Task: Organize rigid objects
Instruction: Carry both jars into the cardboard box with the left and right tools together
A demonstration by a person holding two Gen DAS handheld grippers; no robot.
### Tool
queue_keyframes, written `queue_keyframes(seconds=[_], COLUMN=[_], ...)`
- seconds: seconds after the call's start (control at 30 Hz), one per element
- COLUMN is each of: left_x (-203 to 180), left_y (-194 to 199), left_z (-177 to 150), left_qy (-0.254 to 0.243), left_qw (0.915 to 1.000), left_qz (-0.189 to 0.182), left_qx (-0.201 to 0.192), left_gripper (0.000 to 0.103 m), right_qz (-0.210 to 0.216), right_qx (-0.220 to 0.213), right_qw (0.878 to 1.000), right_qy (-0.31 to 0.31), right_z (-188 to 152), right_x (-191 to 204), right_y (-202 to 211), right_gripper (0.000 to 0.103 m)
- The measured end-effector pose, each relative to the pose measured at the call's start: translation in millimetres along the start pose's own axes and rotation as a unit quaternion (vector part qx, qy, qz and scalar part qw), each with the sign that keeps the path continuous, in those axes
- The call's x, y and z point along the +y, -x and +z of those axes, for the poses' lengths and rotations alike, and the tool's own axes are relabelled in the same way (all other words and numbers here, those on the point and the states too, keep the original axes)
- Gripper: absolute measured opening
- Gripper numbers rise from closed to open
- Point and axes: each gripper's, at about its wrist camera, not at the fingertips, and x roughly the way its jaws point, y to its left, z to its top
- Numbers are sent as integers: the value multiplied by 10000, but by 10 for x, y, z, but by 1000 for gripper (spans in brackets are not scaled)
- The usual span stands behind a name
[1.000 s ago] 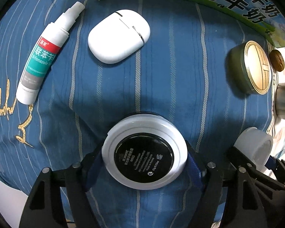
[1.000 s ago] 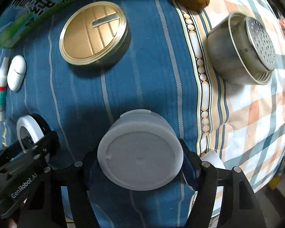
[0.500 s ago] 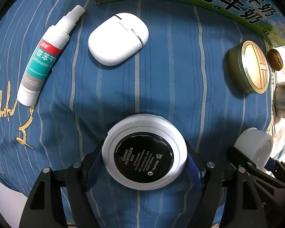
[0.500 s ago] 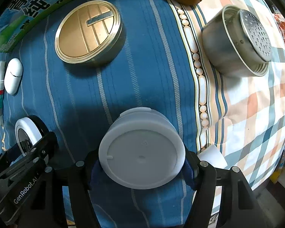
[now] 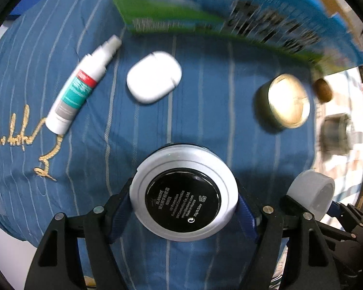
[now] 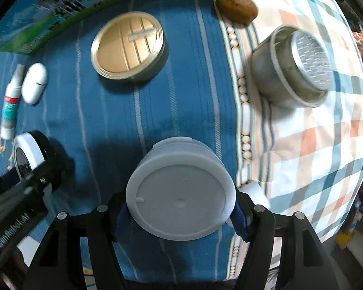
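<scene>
My left gripper is shut on a round white compact with a black base label, held above the blue striped cloth. My right gripper is shut on a white plastic jar, also held above the cloth. Each gripper shows in the other's view: the jar at the left view's lower right, the compact at the right view's lower left. On the cloth lie a spray bottle, a white oval case and a gold-lidded tin.
A green and blue milk carton box stands along the back. A walnut and a steel strainer cup lie on the checked cloth to the right. The surface drops off at the right and front edges.
Both grippers have lifted and drawn back with their objects still held; the objects on the cloth look smaller and farther, and more of the box shows in the blurred left view.
</scene>
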Motion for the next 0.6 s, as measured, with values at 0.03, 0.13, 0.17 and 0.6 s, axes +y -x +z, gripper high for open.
queue_keyframes(seconds=[0.03,0.13,0.17,0.6], left_x=[1,-44,-69,-577], left_y=[92,371,488,1704], left_z=[8,43,62,488], left_qy=[-30,-92,-127,-560], left_qw=[10000,9994,9990,9854], left_qz=[-43,-173,-222,-918], left_qx=[-77,-289,-376,-1321], left_gripper=[73,73,73,73], right_qz=[24,131,176,826], right_qx=[-38,-192,-248,-1159], right_qw=[10000,9997,9995,9892], right_qy=[23,84,102,349], right_z=[-7,0,11,173], right_x=[-16,-67,-83,-130], right_y=[56,290,382,1755], right_gripper=[70,70,70,70])
